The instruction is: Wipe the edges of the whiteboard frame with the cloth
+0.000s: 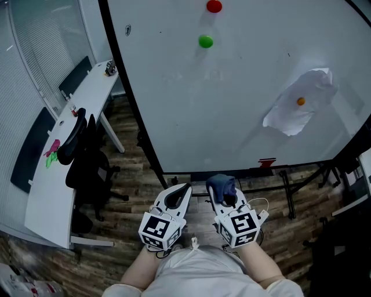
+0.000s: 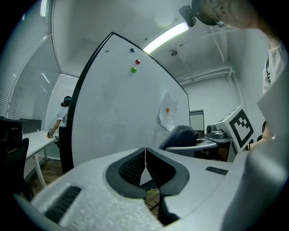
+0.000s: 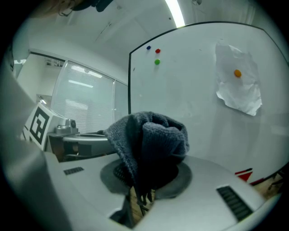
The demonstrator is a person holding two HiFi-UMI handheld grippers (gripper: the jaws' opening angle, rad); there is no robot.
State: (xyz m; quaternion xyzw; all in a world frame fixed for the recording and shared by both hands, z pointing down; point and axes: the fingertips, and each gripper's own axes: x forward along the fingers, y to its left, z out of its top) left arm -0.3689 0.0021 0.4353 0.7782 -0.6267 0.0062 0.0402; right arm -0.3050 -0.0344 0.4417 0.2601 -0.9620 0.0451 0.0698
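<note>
Left gripper (image 1: 182, 190) is shut, pads pressed flat together with nothing between them, as its own view (image 2: 145, 168) shows clearly. Right gripper (image 1: 225, 194) is clamped on the cloth (image 1: 222, 187), a dark blue-grey knitted rag bunched up and bulging out above the jaws; in the right gripper view the cloth (image 3: 151, 140) fills the gap between the pads and a few threads hang below. Both grippers are held side by side, low and close to the person's body, just short of the bottom edge of the whiteboard (image 1: 232, 104). The cloth is near the lower frame bar (image 1: 197, 173) but not touching it. The black frame's left edge (image 1: 123, 81) runs diagonally up from the bottom left corner.

On the board: red magnet (image 1: 214, 6) and green magnet (image 1: 205, 41) near the top edge, orange magnet (image 1: 301, 101) pinning a crumpled white paper sheet (image 1: 293, 119) toward the right edge. Small red item (image 1: 267, 163) sits at the bottom edge; can't tell what it is. White desk (image 1: 49, 197) stands off to the left, black office chair (image 1: 84, 159) against its right edge.
</note>
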